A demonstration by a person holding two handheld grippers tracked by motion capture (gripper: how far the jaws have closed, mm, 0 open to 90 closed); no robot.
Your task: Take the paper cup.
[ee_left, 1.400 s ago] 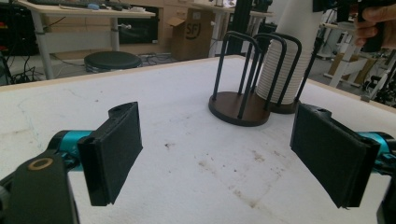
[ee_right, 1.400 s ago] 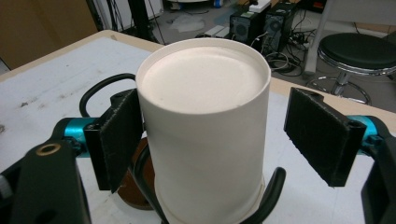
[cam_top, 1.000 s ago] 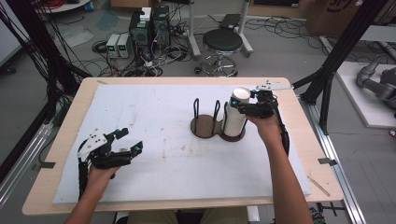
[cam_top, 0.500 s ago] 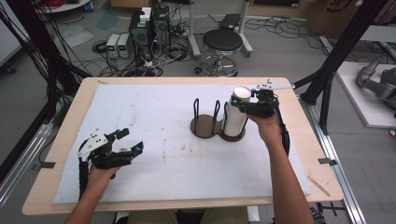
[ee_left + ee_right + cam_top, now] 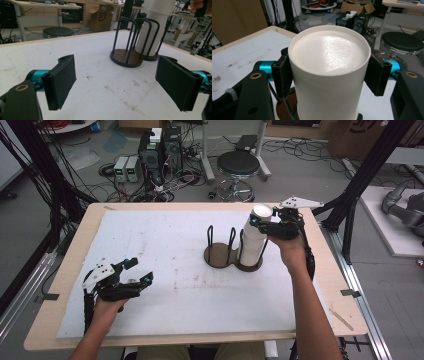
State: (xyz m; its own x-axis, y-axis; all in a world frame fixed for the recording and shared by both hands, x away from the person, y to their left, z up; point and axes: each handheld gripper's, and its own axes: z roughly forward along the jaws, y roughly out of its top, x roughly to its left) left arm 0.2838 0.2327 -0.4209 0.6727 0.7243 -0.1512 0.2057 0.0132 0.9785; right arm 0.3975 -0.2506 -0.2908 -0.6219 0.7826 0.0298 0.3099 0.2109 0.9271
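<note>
1. On the right half of the white-covered table [image 5: 165, 240], a dark wooden cup holder [image 5: 222, 255] with two round bases and upright black wire loops stands well clear of the edges.
2. Its right-hand base carries a stack of white paper cups [image 5: 251, 251], mouths down, ringed by the wire loops.
3. The right gripper [image 5: 265, 224] grips the top cup [image 5: 329, 72] of that stack – its two black pads press the cup's wall from either side just under the closed upper end, as the right gripper view shows.
4. Those jaws have just been closing, with the cup between them; they now clamp it.
5. That top cup sits a little tilted on the stack, its upper end leaning toward the table's far right corner.
6. The left-hand base of the holder is bare wood inside its loops.
7. The left gripper [image 5: 134, 279] is over the near left part of the table, well apart from the holder, aimed toward it.
8. Its jaws stand wide apart and hold nothing – between them the left gripper view has only the stained white cover, with the holder and cups beyond.
</note>
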